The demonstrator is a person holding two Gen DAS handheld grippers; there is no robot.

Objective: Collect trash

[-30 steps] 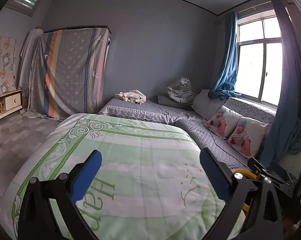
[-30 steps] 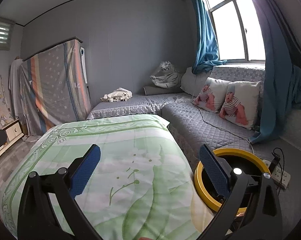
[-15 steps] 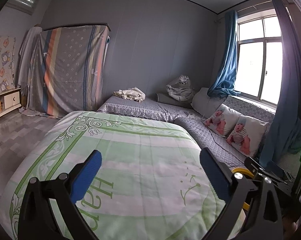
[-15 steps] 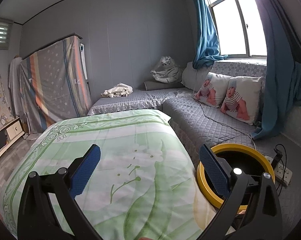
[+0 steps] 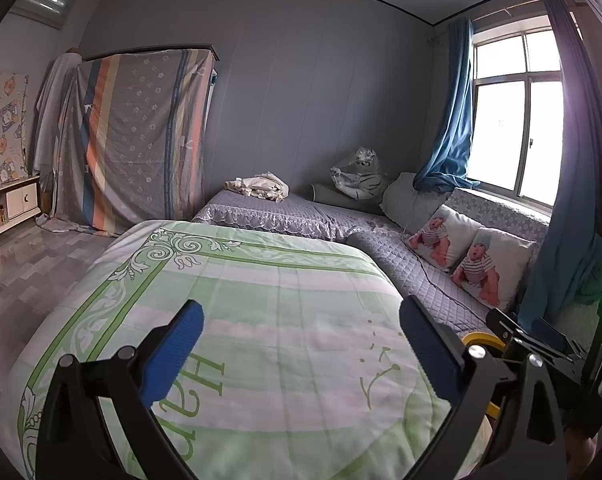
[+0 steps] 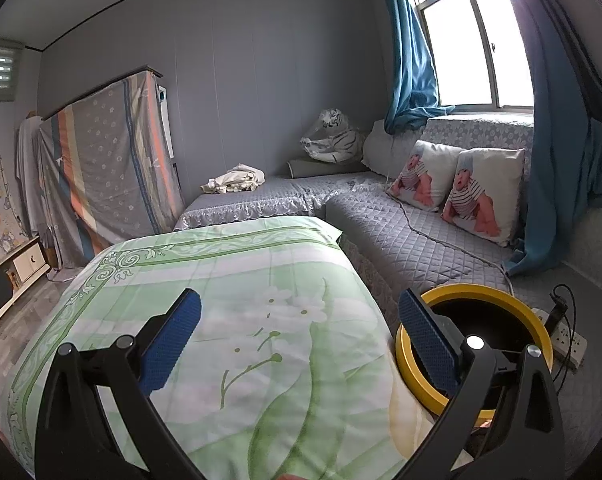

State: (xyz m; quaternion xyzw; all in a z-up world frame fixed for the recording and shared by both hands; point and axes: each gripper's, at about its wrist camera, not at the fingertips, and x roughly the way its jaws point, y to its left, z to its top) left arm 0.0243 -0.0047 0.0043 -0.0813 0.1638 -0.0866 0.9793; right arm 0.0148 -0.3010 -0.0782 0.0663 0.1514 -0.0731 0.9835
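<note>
Quilt spread at centre, running toward 12 o'clock. Bin just beside quilt's edge at 3 o'clock, power strip right of bin. Couch along quilt's right side, wrapping behind it at 12. Two pillows on couch at 2 o'clock, under window. Cloth heap and bagged toy on couch's back section. Draped wardrobe at 10 o'clock, cabinet left of it.
</note>
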